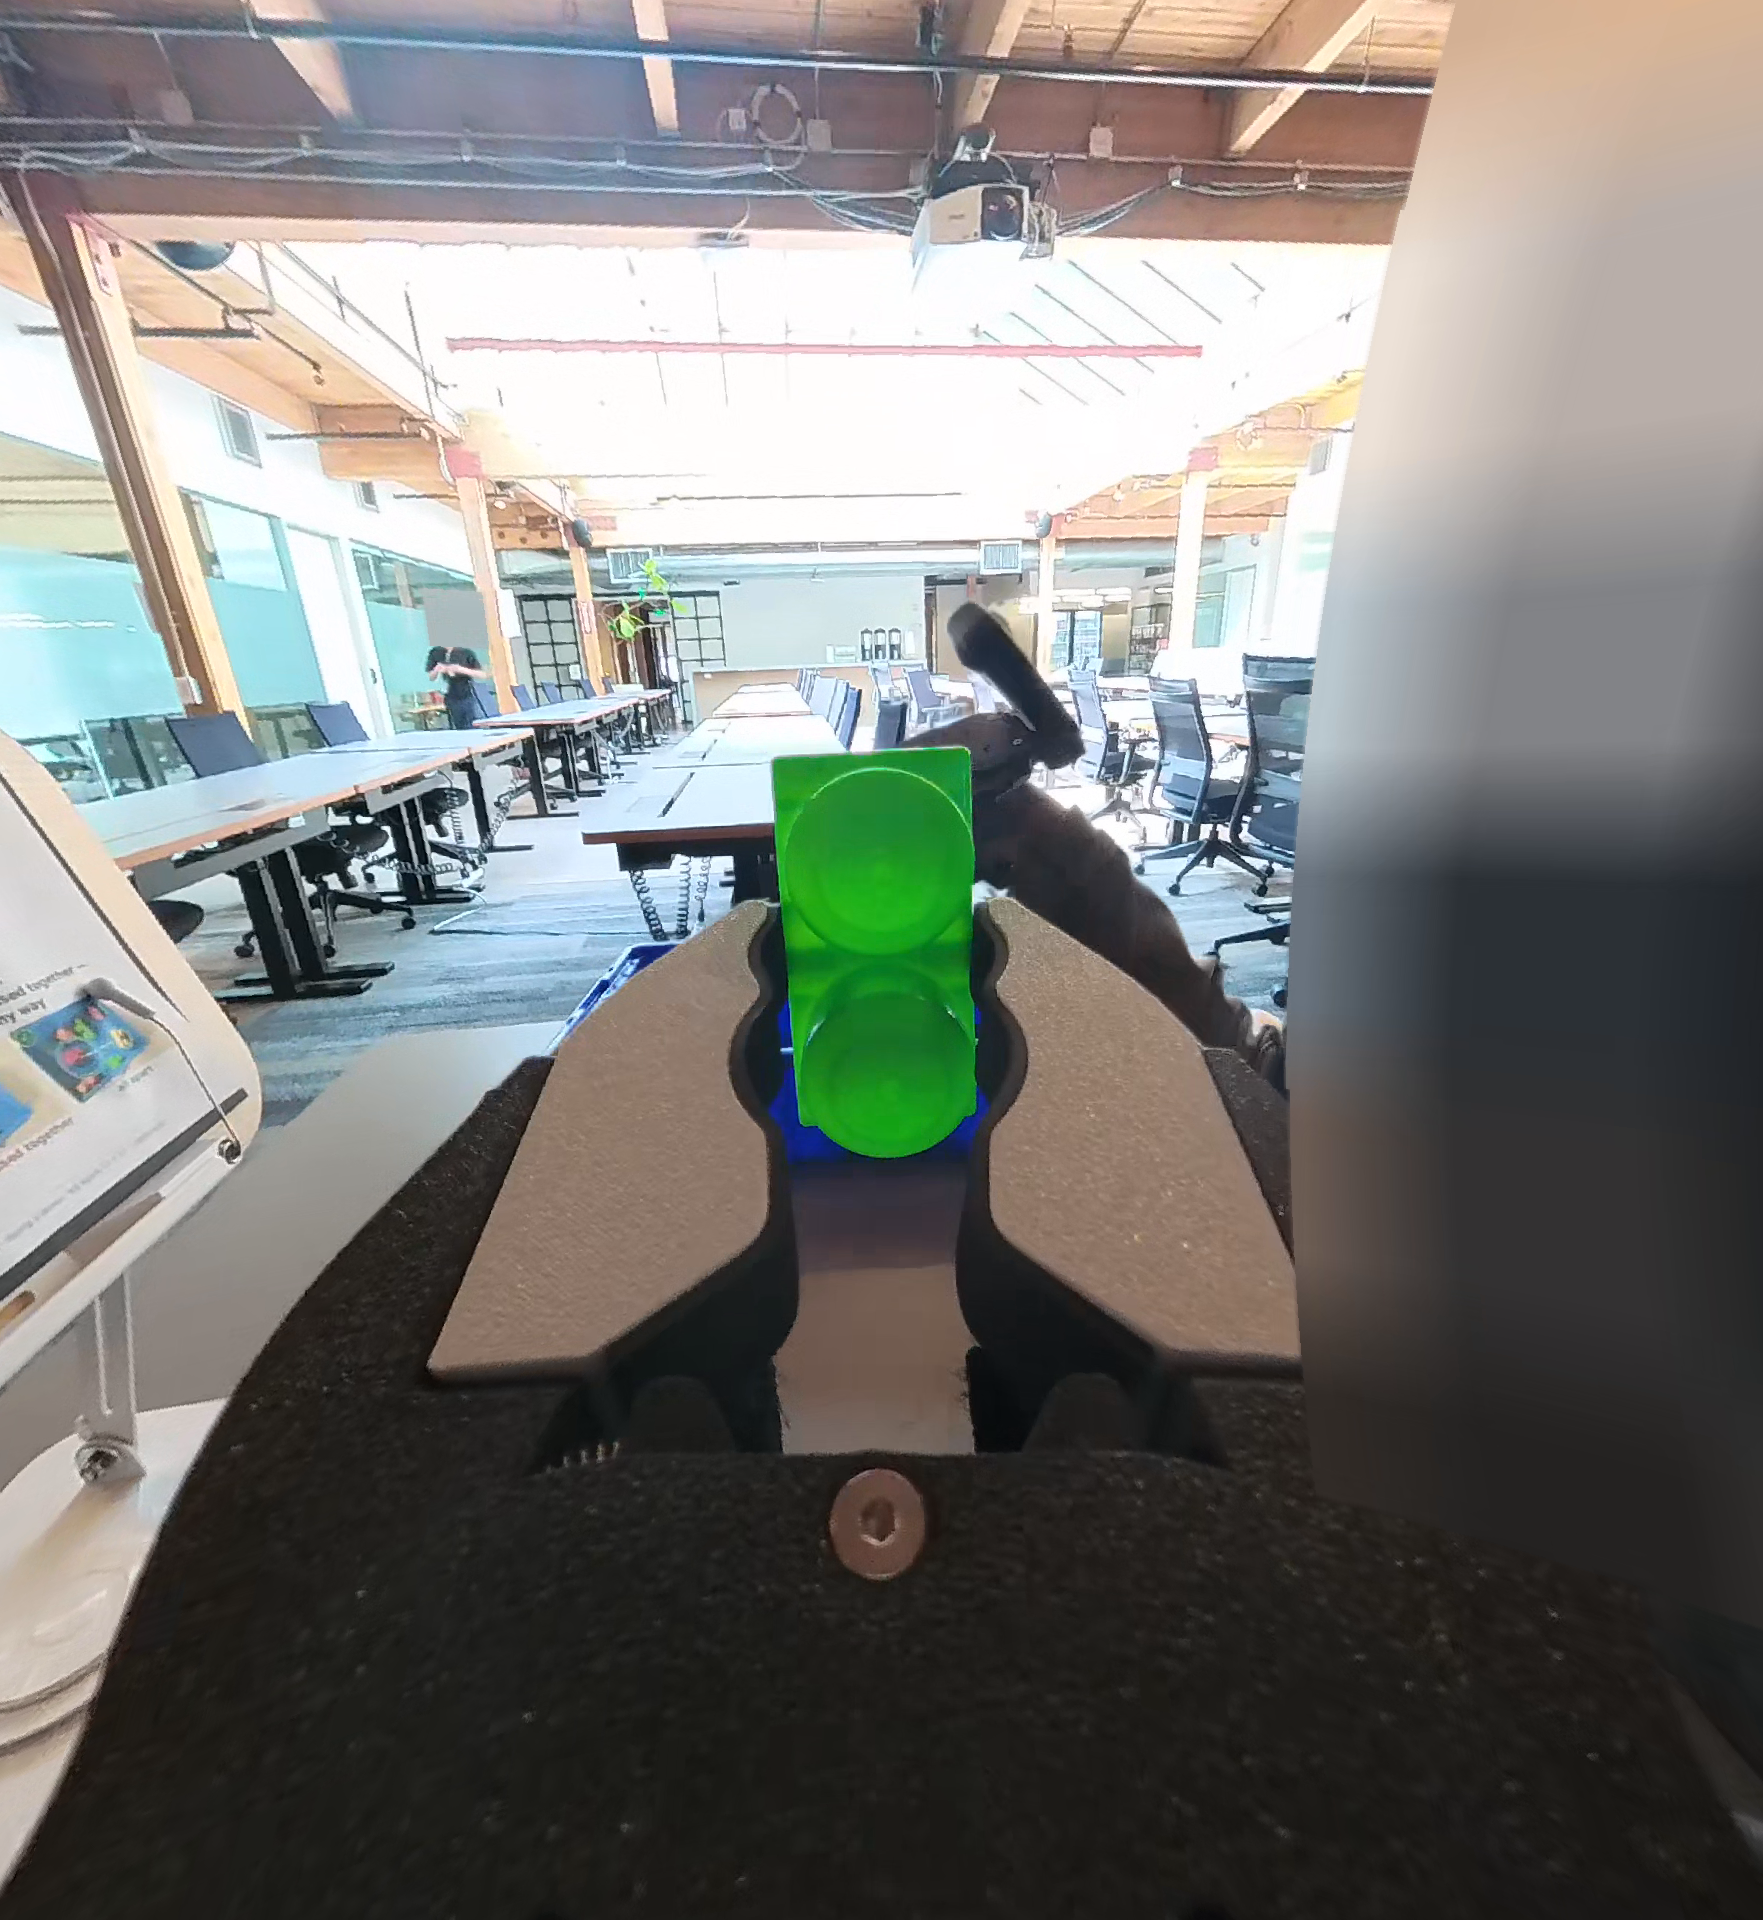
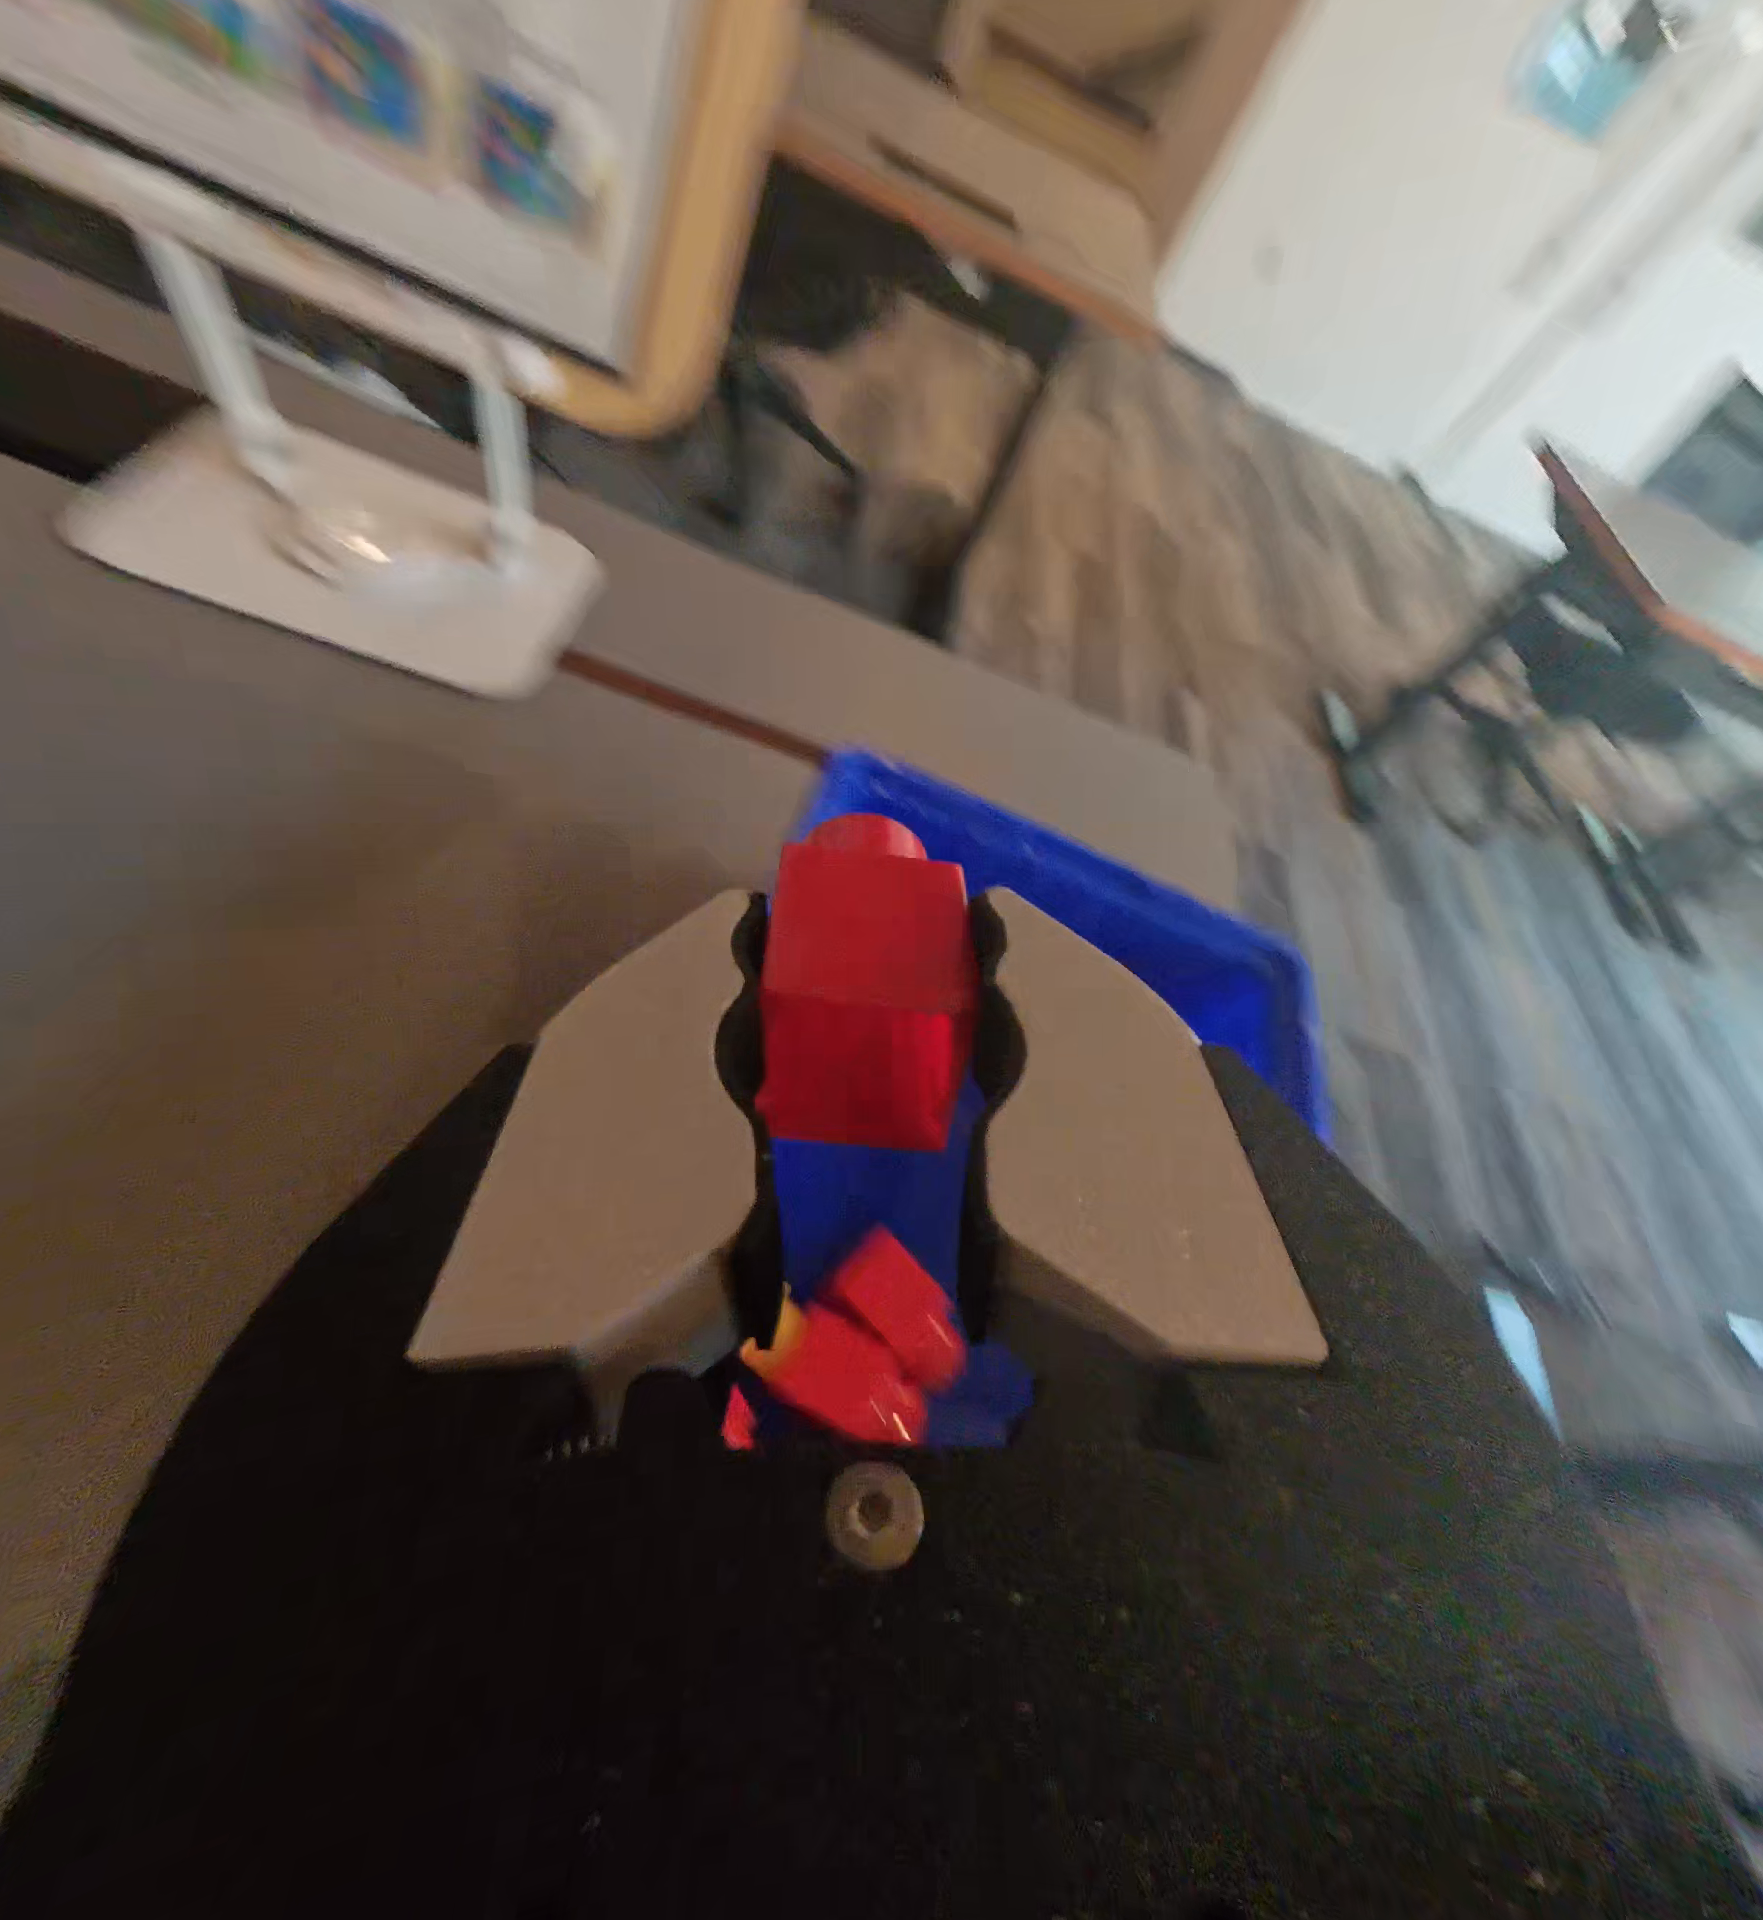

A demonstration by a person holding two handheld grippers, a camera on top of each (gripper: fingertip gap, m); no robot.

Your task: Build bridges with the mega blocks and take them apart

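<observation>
My left gripper (image 1: 872, 940) is shut on a green two-stud mega block (image 1: 872, 935), held up in the air with its studs facing the camera. A bit of the blue bin (image 1: 783, 1112) shows below it. My right gripper (image 2: 866, 925) is shut on a red mega block (image 2: 861, 997), held above the blue bin (image 2: 1168, 935). More red blocks (image 2: 877, 1340) lie in the bin below, with a yellow piece beside them. The right wrist view is blurred by motion.
A white stand holding an instruction sheet (image 1: 35, 1039) stands on the grey table (image 2: 233, 935) at the left. Its base (image 2: 337, 561) is near the table's far edge. A dark glove-like shape (image 1: 1064, 831) shows behind the green block. Desks and chairs fill the room beyond. Tip to tip, the grippers are about 40 cm apart.
</observation>
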